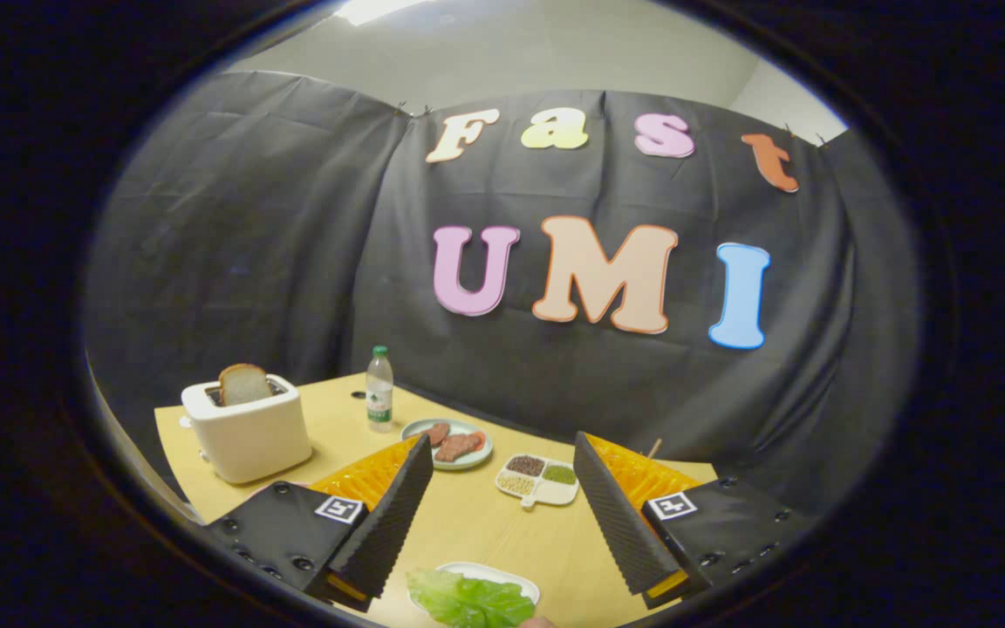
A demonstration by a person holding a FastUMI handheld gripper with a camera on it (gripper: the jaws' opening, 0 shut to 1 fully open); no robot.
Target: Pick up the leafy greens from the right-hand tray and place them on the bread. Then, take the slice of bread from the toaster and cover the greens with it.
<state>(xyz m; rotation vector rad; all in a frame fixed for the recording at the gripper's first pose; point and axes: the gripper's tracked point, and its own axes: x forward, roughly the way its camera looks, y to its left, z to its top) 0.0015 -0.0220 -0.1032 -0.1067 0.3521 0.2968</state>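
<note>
A green leaf of lettuce [470, 598] lies on a small white tray [516, 582], low between my two fingers and close to me. My gripper [502, 471] stands open above the wooden table [468, 523], with nothing between its fingers. Beyond the left finger stands a white toaster [247, 431] with a slice of bread [244, 384] sticking up out of its slot.
A plastic water bottle [379, 390] stands at the back of the table. Ahead of the fingers sit a grey plate [477, 458] with reddish meat slices [454, 443] and a white divided dish [539, 481] of grains. Black cloth walls close off the table's far sides.
</note>
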